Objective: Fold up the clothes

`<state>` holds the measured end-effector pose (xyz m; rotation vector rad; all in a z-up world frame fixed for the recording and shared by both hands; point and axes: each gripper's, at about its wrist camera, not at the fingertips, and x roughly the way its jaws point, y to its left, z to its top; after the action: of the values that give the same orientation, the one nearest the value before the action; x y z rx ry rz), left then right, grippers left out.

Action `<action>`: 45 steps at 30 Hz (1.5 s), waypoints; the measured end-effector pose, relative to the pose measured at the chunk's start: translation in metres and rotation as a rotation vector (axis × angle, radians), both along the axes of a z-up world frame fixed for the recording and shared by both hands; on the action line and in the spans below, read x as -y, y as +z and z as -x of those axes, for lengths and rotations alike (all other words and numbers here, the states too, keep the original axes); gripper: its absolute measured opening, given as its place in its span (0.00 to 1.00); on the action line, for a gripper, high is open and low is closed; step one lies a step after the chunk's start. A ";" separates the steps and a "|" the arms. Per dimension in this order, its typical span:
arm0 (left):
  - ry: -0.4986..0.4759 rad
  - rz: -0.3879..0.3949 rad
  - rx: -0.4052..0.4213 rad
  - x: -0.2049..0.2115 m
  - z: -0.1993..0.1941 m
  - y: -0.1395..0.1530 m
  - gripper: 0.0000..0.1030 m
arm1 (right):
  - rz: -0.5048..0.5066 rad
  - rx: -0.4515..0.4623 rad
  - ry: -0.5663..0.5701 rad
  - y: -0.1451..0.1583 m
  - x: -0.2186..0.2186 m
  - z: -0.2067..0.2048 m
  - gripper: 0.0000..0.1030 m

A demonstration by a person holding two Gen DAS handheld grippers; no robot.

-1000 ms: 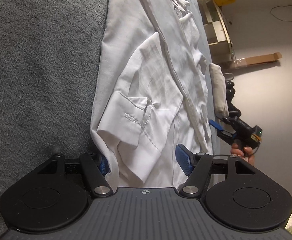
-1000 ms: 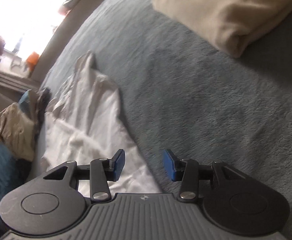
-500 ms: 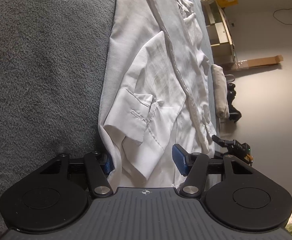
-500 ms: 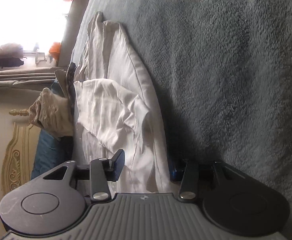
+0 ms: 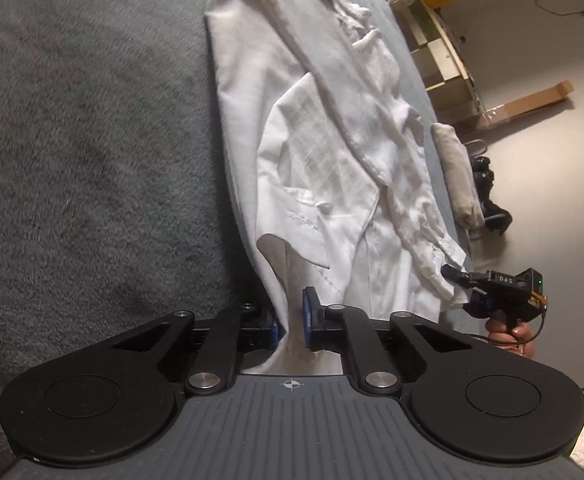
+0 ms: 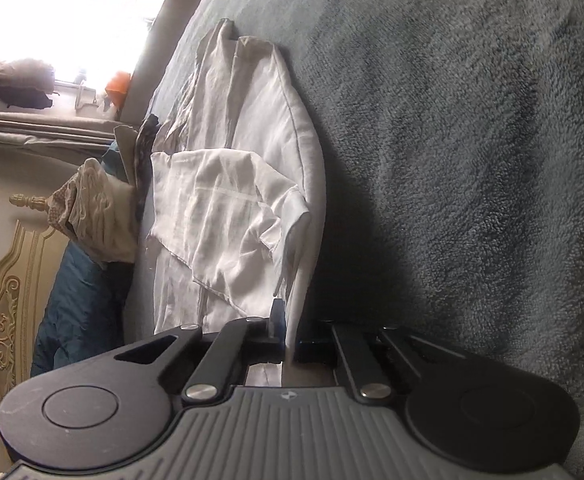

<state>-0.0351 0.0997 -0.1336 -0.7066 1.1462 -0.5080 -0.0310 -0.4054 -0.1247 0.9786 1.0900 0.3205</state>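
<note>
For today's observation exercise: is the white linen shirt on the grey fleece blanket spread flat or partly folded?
Partly folded. The white linen shirt has a cuffed sleeve laid across its body, and its long edge is doubled over on the grey fleece blanket.

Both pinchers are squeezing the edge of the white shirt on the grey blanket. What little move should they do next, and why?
Probably lift that edge a little, both together. The left gripper is closing on the white shirt and the right gripper is shut on the same long side. The shirt lies crumpled on the grey blanket, so raising the edge would let it fold over.
</note>
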 end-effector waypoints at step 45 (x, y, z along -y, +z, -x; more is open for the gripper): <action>0.276 0.080 0.200 -0.044 -0.185 0.027 0.02 | 0.024 0.114 0.024 0.028 -0.009 -0.223 0.03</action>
<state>0.1502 0.1440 -0.1069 -0.8486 0.8299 -0.3822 0.1923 -0.3961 -0.0967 0.9151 1.0001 0.3775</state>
